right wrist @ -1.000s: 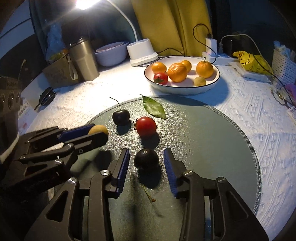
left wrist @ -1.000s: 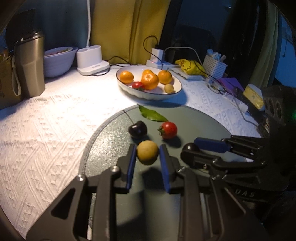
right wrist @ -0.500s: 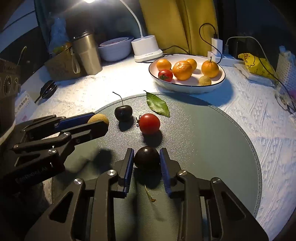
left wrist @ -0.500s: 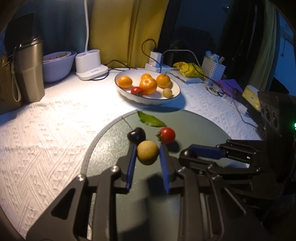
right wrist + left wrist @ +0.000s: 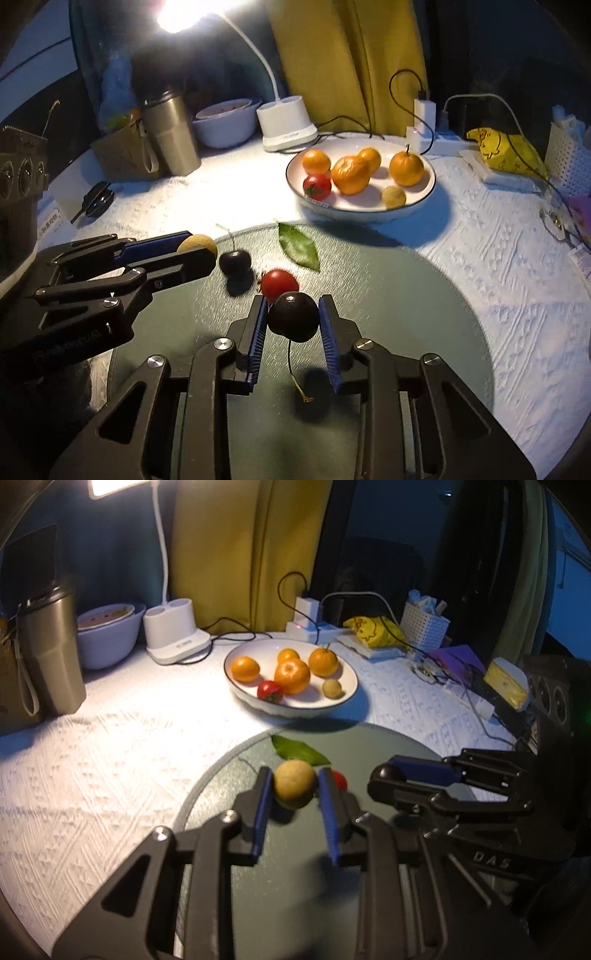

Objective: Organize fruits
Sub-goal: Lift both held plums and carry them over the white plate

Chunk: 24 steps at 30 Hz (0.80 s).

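Between the left gripper jaws: yellow-brown fruit, clamped, lifted off the round grey mat. Right gripper jaws clamped on a dark cherry, stem hanging below, shadow on mat under it. Just ahead of right jaws: cherry tomato; ahead-left, another cherry; leaf further on. Well beyond both: white plate holding 4 oranges, 1 tomato, 1 small yellowish fruit.

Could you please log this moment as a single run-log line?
left gripper: shut on longan | right gripper: shut on cherry | both lifted above mat | bowl: ahead
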Each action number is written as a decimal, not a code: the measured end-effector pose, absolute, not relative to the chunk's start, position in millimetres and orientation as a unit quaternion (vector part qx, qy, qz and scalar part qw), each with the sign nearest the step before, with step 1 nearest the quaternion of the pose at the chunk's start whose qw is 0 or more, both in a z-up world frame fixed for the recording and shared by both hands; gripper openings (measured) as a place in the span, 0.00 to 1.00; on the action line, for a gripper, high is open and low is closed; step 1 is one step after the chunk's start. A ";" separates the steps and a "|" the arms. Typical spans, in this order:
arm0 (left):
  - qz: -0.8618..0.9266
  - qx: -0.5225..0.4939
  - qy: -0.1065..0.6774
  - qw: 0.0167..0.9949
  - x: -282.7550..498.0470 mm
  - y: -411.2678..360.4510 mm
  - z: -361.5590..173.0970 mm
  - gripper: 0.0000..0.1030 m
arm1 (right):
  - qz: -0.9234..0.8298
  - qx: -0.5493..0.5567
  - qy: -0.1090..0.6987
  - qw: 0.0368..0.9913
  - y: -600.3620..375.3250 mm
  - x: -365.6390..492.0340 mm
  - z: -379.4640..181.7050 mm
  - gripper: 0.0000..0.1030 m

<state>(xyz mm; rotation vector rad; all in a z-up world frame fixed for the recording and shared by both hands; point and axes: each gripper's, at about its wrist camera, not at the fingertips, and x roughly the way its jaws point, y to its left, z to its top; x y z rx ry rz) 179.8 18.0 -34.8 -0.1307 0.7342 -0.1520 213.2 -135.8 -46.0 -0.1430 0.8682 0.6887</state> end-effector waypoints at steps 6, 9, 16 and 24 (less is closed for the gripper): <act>-0.072 -0.063 0.355 0.930 190.9 20.9 -30.2 0.26 | 0.325 -0.064 0.400 0.855 -138.7 227.8 -36.2 0.29; -0.072 -0.063 0.356 0.930 195.9 22.7 -29.3 0.26 | 0.323 -0.063 0.396 0.857 -139.6 235.9 -32.7 0.29; -0.072 -0.062 0.354 0.930 213.3 28.6 -27.0 0.26 | 0.316 -0.062 0.388 0.863 -142.8 256.2 -27.8 0.29; -0.073 -0.059 0.355 0.930 231.9 32.9 -26.6 0.26 | 0.310 -0.061 0.383 0.868 -143.4 278.5 -25.1 0.29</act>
